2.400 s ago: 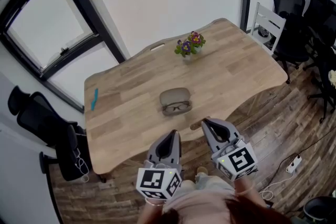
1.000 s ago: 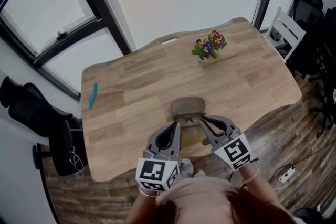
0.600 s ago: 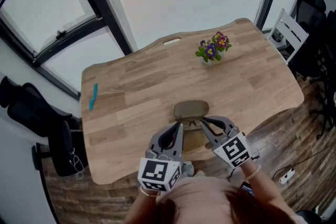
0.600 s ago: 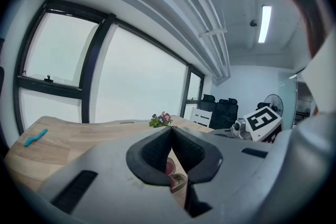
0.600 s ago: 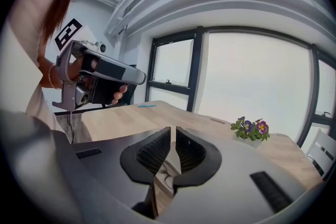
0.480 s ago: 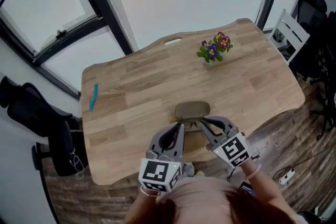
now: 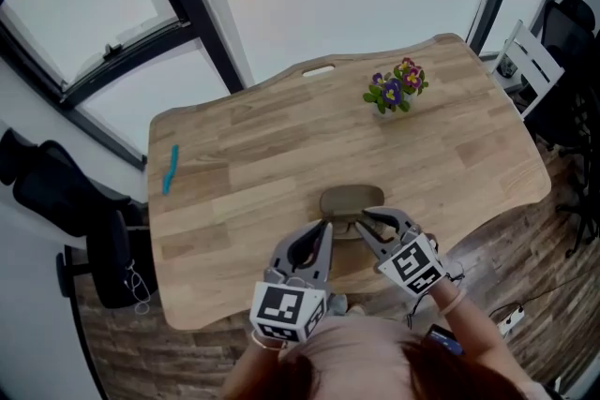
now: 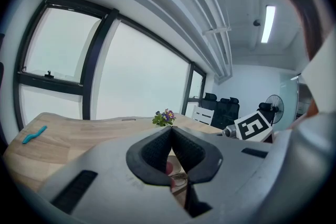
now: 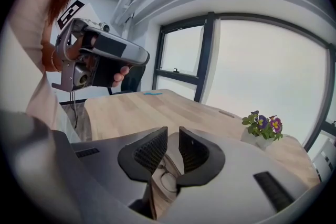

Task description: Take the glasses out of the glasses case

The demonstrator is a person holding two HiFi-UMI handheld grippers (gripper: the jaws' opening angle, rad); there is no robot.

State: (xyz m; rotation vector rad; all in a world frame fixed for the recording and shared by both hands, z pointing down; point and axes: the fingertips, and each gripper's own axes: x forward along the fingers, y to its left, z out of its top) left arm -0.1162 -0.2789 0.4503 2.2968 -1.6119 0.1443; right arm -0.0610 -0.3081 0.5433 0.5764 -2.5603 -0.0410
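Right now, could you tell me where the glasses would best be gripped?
Probably the thin frame of the glasses, near the bridge, from above on the person's side: they lie flat in the case, whose open lid sits on the far side. The right gripper, open, points at them.

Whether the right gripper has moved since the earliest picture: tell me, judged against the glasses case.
Yes. The right gripper has come forward, up to the glasses case on the table; earlier a clear gap parted them.
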